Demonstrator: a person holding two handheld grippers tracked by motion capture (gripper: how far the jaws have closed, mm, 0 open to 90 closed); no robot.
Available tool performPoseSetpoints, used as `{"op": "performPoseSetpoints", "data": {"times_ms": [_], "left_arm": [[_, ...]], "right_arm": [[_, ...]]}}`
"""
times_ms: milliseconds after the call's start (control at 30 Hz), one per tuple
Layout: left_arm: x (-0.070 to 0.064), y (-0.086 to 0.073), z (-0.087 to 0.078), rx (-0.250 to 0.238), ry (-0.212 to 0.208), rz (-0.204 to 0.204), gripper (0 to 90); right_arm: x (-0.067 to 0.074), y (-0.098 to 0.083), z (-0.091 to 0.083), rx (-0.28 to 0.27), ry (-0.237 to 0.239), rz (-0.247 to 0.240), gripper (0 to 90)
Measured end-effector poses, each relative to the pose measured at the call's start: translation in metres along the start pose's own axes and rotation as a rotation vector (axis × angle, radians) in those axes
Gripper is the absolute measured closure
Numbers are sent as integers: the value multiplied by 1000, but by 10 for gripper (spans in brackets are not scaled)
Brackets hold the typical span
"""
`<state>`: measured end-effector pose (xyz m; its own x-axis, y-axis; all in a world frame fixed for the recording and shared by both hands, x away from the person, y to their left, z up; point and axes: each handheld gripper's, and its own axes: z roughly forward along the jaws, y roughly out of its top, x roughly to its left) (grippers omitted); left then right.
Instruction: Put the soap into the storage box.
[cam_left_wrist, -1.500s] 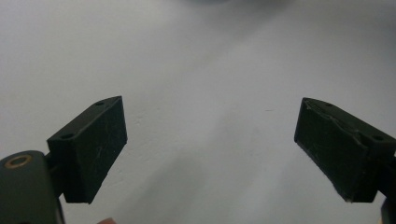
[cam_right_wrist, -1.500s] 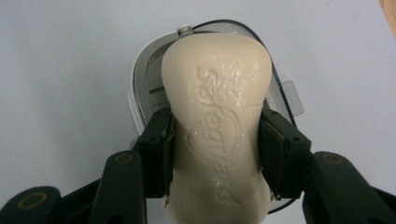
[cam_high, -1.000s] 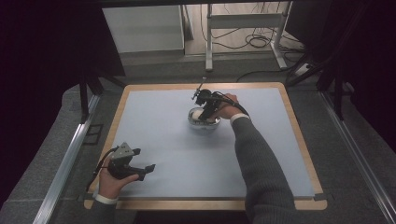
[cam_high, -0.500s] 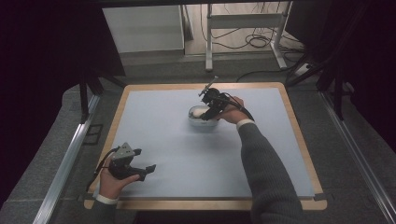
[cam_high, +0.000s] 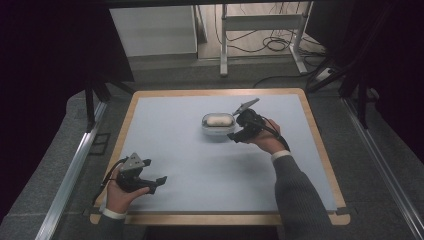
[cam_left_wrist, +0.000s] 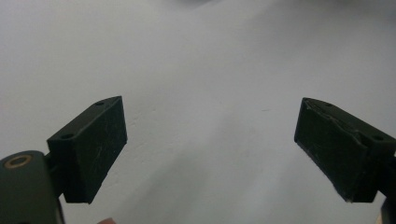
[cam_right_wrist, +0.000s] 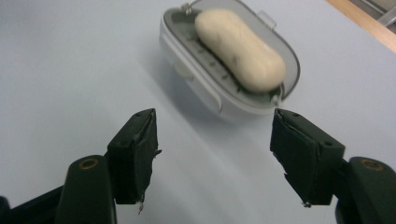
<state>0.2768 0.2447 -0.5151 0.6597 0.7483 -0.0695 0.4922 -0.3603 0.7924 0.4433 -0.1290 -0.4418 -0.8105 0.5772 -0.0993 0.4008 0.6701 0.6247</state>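
Already the soap (cam_right_wrist: 240, 50) lies in its dish (cam_right_wrist: 205, 93), lengthwise and settled on the ribbed grey insert, so the placing looks done. The right gripper (cam_right_wrist: 215, 158) sits just short of the dish, which lies ahead of its jaws and a little to their right in the right gripper view. Those jaws have just been opening and now stand about half apart with nothing between them, only bare mat (cam_right_wrist: 70, 70) below (no pad touches dish or soap). In the high view the right gripper (cam_high: 240, 134) is just beside the dish (cam_high: 218, 131), on the side nearer the person's right hand (cam_high: 265, 141), with the soap (cam_high: 218, 120) pale in the middle of it.

The left gripper (cam_left_wrist: 210, 154) has its jaws spread wide and holds nothing; ahead of it is plain mat (cam_left_wrist: 201, 70). From above, the left gripper (cam_high: 152, 182) rests low near the front edge of the table (cam_high: 310, 100), well apart from the dish.

As a judgement: the release is made and the soap sits squarely, not tipped over the rim. What is left seems small, drawing the right gripper clear of the dish without nudging it. Whether a lid belongs on the dish I cannot tell.
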Motion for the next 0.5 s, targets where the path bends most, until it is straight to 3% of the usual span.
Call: {"op": "performPoseSetpoints", "data": {"times_ms": [133,433,500], "left_arm": [[0,0,0,0,3,0,99],[-1,0,0,3,4,1,98],[-1,0,0,3,4,1,98]], "right_arm": [[6,-16,-6,-15,-4,13,306],[27,-76,-20,-50,-23,69,290],[28,-82,-21,-54,-24,79,289]]}}
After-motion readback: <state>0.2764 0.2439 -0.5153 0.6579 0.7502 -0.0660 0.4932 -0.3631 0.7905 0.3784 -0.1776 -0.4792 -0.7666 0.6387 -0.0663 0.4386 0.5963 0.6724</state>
